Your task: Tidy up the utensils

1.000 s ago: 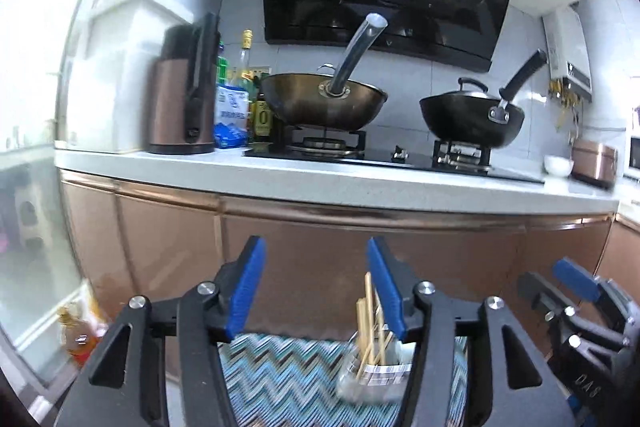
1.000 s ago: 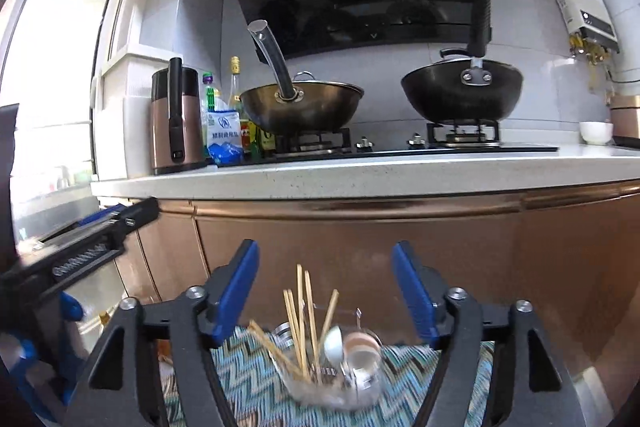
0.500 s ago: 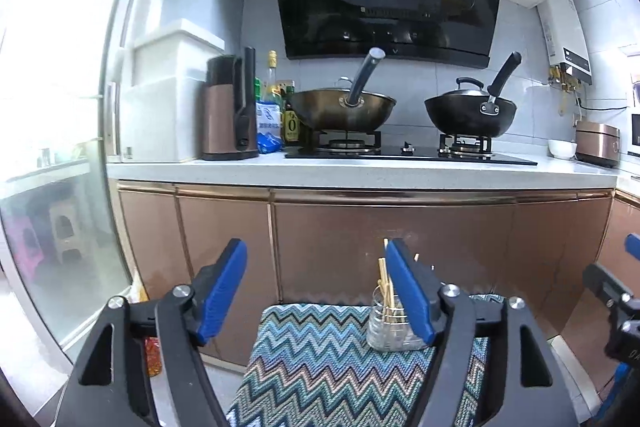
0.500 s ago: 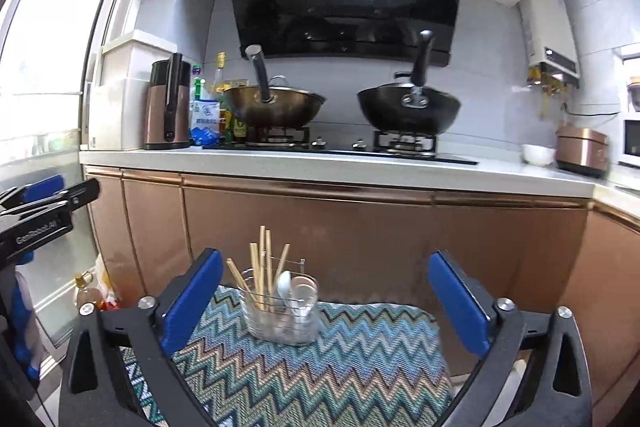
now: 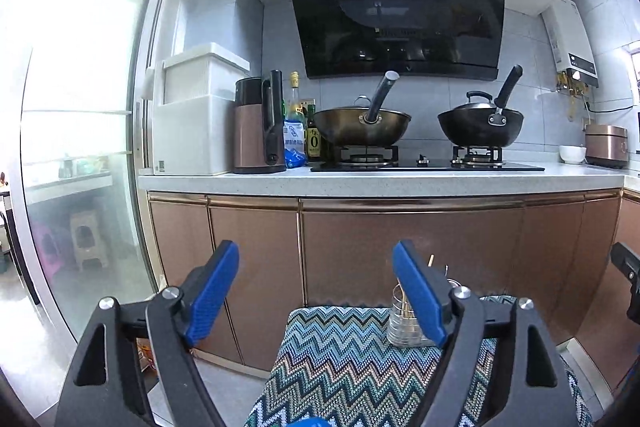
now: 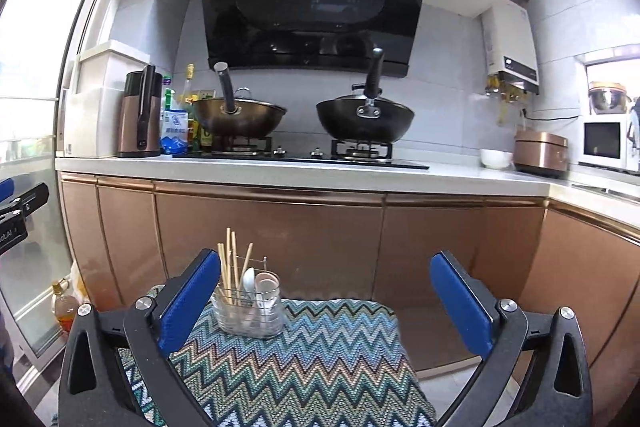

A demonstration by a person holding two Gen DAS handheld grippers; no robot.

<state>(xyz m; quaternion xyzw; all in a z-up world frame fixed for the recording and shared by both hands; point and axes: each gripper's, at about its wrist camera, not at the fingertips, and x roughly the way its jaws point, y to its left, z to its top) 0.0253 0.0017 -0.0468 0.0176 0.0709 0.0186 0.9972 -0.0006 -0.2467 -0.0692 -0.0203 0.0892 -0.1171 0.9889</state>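
Note:
A clear utensil holder (image 6: 247, 311) stands at the far left of a zigzag-patterned mat (image 6: 304, 367). It holds several wooden chopsticks (image 6: 230, 261) and spoons (image 6: 266, 287). My right gripper (image 6: 324, 301) is open and empty, well back from the holder. In the left wrist view the holder (image 5: 402, 321) is partly hidden behind the right finger. My left gripper (image 5: 316, 293) is open and empty, also back from it, above the mat (image 5: 340, 359).
Copper kitchen cabinets (image 6: 272, 239) stand behind the mat under a white counter (image 6: 304, 171). Two woks (image 6: 240, 115) (image 6: 365, 119) sit on the stove. A kettle (image 6: 140, 113) and bottles stand at the left. A glass door (image 5: 80, 147) is at the left.
Both grippers have pulled back and away from the holder, which now looks smaller and farther. The right gripper's jaws have opened wider. The holder has not moved.

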